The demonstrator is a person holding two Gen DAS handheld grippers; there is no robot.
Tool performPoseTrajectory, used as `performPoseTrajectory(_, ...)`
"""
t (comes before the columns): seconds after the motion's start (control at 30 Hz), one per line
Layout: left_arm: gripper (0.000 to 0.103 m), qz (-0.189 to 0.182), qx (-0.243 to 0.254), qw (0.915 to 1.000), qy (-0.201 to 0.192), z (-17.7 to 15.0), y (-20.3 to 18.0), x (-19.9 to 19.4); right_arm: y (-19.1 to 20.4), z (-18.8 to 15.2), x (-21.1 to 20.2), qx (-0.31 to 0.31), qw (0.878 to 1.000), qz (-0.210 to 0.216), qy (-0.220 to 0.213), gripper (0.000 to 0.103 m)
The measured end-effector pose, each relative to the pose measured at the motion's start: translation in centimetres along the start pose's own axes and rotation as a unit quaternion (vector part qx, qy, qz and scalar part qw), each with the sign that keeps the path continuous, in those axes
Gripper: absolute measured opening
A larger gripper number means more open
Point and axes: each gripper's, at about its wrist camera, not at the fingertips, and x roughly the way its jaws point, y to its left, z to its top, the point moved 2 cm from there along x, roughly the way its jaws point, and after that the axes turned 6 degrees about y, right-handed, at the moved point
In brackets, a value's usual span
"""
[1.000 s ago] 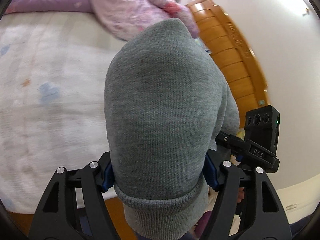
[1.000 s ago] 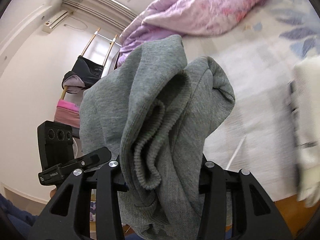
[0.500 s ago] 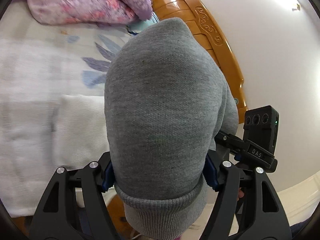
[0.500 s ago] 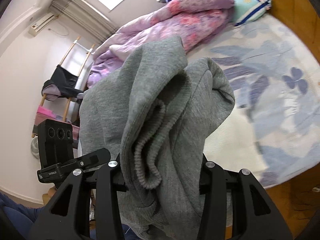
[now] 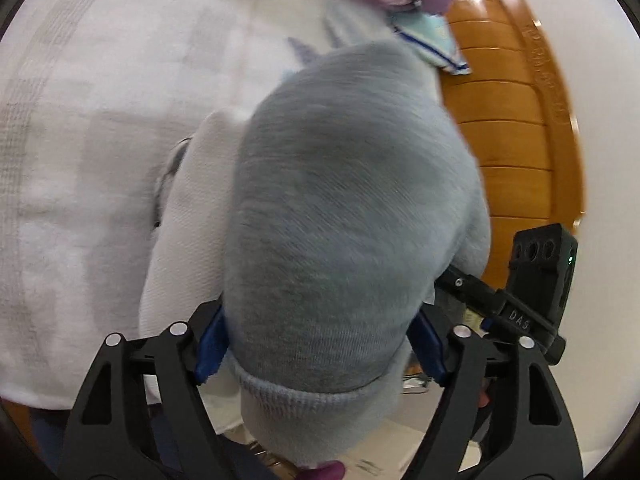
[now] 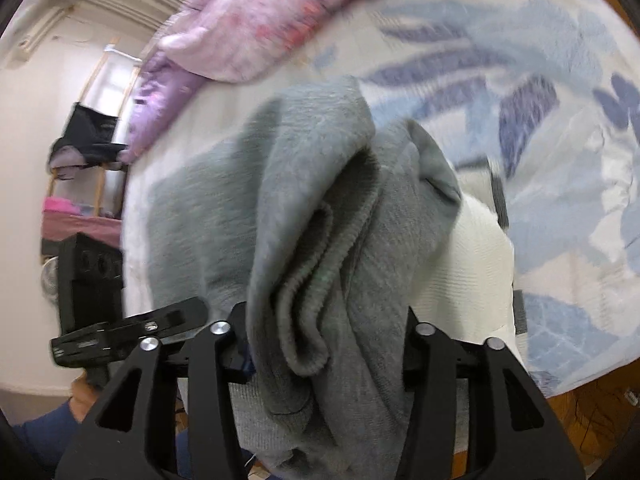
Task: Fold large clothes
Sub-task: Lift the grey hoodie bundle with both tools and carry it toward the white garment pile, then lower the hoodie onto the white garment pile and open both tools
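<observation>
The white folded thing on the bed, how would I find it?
Start at the big bed with the blue leaf sheet. Near its closest edge, right behind the gray sweater in the grippers, lies the folded white garment. It is plain ribbed white, unlike the puffy pink-purple quilt farther away.

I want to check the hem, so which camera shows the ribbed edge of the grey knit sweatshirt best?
The right wrist view: the grey knit sweatshirt's ribbed edge curls open there. The left wrist view shows only a smooth bulge and a ribbed band below.
</observation>
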Motion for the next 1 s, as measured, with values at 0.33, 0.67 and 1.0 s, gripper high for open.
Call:
performPoseTrajectory(0.33,0.083,0.073,0.042,0.9964,0.004,-1.2,-2.9,-2.5,-1.1,-0.2,-4.4,-0.045,0.981,-0.187,-0.005,0.065)
performPoseTrajectory(0.67,0.083,0.098,0.145,0.9840,-0.033,-1.5,-9.8,-5.5,4.6,-2.1,-2.6,-0.052,0.995,-0.079,0.013,0.003)
performPoseTrajectory(1.0,0.082,0.211,0.148,0.9662,-0.004,1.4,-8.3,0.5,1.0,1.2,2.9,-0.001,0.989,-0.145,0.035,0.000)
